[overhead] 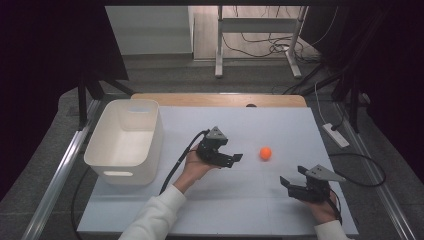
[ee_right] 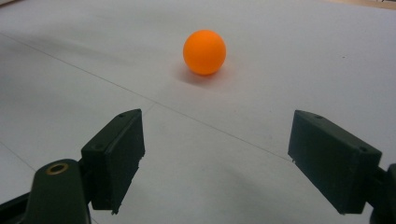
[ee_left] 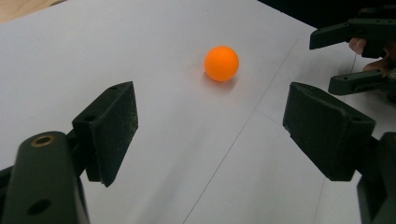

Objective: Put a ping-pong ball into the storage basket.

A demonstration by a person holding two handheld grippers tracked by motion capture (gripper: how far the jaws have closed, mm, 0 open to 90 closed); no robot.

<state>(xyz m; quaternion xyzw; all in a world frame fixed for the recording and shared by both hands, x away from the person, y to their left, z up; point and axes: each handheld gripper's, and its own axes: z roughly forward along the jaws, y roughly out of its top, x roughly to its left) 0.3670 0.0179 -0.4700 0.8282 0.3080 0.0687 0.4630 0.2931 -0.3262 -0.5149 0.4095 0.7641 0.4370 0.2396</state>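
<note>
High view shows a white bin [overhead: 125, 140] on the bench [overhead: 225, 200], left of both hands. The orange ball [overhead: 265, 153] sits on the bench between the left hand-held gripper [overhead: 234, 159] and right hand-held gripper [overhead: 292, 176]. Both gripper views show jaws spread wide, holding nothing, ball ahead.

You have a smooth, matt orange ball [overhead: 265, 153] on matt white board [overhead: 240, 200]; beside it, a smooth plastic bin [overhead: 125, 141].
</note>
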